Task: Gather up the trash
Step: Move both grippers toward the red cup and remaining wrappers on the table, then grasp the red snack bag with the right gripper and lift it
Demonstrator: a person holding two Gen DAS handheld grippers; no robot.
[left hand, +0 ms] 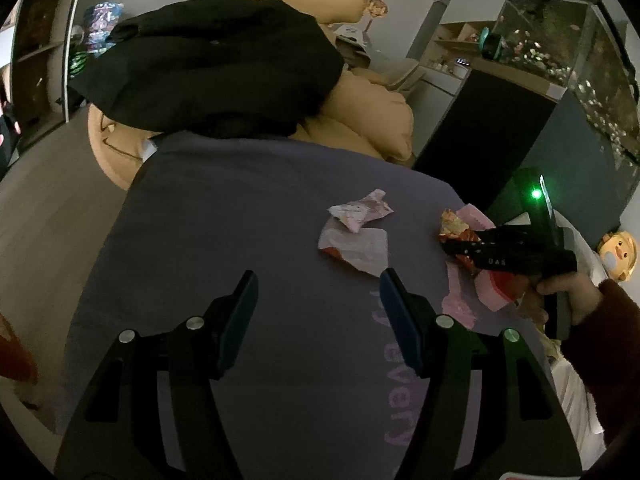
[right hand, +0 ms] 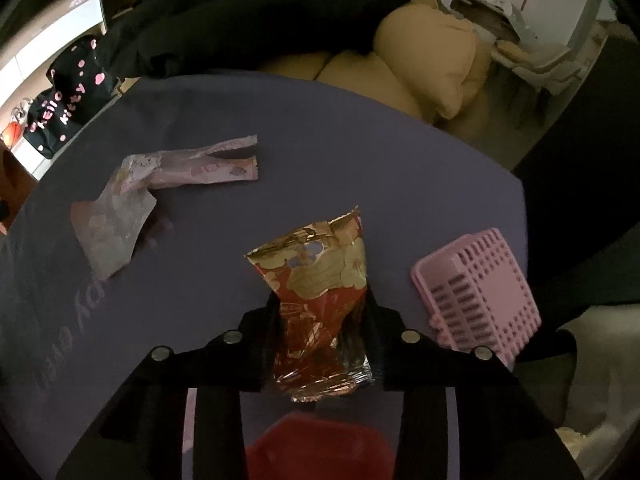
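Right gripper point(right hand: 320, 320) pinched the red-gold snack wrapper point(right hand: 320, 280) at frame centre, lifting it for disposal. Left gripper point(left hand: 320, 320) hung wide, empty; pink wrapper point(left hand: 356, 228) lay just above, probably next.

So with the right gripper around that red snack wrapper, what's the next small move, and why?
Probably lift it straight up off the purple cloth: the right gripper has the red wrapper pinched between its pads, while the pink wrapper lies uncollected.

I'm seeing my left gripper point(left hand: 318, 316) showing black arms, silver screws and blue fingers point(left hand: 240, 316); my dark red sleeve point(left hand: 612, 340) is covering the right wrist.
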